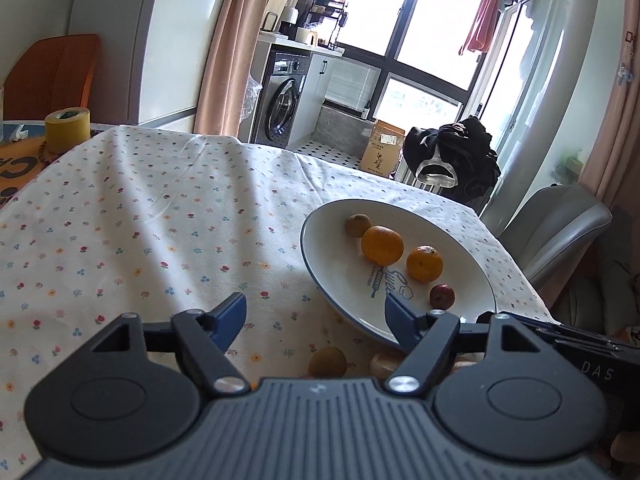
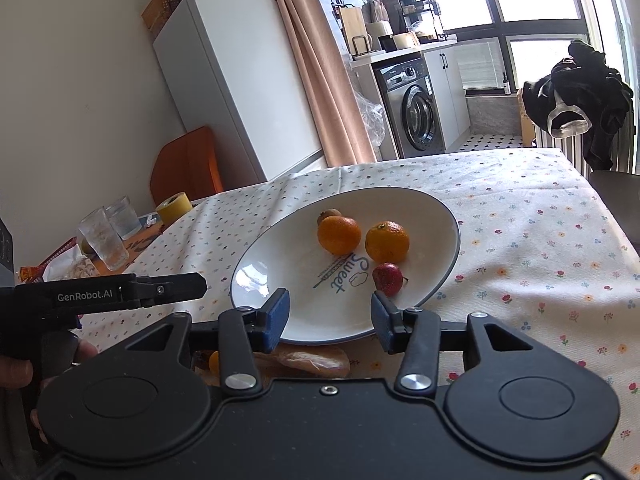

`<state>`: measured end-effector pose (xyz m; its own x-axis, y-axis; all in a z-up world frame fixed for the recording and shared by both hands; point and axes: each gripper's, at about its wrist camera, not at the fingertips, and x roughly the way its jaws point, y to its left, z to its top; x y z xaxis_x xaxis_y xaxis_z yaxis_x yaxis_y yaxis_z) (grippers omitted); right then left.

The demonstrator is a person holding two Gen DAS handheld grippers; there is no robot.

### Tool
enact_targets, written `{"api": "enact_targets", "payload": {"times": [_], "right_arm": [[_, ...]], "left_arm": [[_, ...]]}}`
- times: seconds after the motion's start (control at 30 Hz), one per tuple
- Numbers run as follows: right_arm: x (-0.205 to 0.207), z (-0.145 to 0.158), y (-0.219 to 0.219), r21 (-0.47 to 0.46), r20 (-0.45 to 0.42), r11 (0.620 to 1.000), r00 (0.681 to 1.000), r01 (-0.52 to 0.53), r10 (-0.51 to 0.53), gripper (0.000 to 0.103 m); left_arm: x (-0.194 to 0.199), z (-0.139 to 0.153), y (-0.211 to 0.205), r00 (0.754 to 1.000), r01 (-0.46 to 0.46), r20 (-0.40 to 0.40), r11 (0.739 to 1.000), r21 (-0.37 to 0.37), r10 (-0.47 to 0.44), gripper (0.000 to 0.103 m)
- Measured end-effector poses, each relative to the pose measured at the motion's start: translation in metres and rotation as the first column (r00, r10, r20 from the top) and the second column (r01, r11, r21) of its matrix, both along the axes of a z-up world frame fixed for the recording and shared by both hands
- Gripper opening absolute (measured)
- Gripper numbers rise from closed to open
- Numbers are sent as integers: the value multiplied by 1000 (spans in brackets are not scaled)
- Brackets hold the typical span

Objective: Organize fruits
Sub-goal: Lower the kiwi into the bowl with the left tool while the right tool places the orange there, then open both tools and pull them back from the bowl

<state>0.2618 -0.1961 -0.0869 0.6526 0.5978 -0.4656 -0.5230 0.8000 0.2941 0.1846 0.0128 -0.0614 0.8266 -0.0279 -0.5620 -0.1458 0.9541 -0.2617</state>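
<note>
A white plate (image 1: pixel 332 264) (image 2: pixel 280 256) with a blue rim sits on the flowered tablecloth. It holds two oranges (image 1: pixel 382 245) (image 2: pixel 387 241), a small brown fruit (image 1: pixel 358 225) (image 2: pixel 329 213) and a small red fruit (image 1: pixel 442 296) (image 2: pixel 387 279). My left gripper (image 1: pixel 315 318) is open and empty at the plate's near left rim. Just under it a brown round fruit (image 1: pixel 327 361) and a pale piece (image 1: pixel 383 362) lie on the cloth. My right gripper (image 2: pixel 329 316) is open and empty over the plate's near edge. Below it lie a bread-like piece (image 2: pixel 316 361) and a small orange fruit (image 2: pixel 214 361).
A yellow tape roll (image 1: pixel 67 129) (image 2: pixel 173 207) and two glasses (image 2: pixel 105 240) stand at the table's left end. An orange chair (image 1: pixel 52 76) and a grey chair (image 1: pixel 556 224) flank the table. The left gripper's body (image 2: pixel 100 296), held by a hand, shows in the right wrist view.
</note>
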Motion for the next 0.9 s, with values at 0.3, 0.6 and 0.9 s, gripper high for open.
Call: {"api": "enact_targets", "payload": {"times": [0.3, 0.6, 0.9], "right_arm": [[-13, 5, -3, 2, 5, 1000, 1000, 2, -2, 58], [-27, 10, -4, 0, 15, 1000, 1000, 6, -6, 71], [-43, 14, -1, -12, 30, 1000, 1000, -9, 9, 87]], "left_arm": [[-17, 5, 5, 1000, -19, 14, 1000, -1, 19, 76], [-37, 8, 15, 999, -38, 22, 999, -8, 38, 77], [-55, 9, 19, 999, -37, 32, 999, -19, 38, 77]]}}
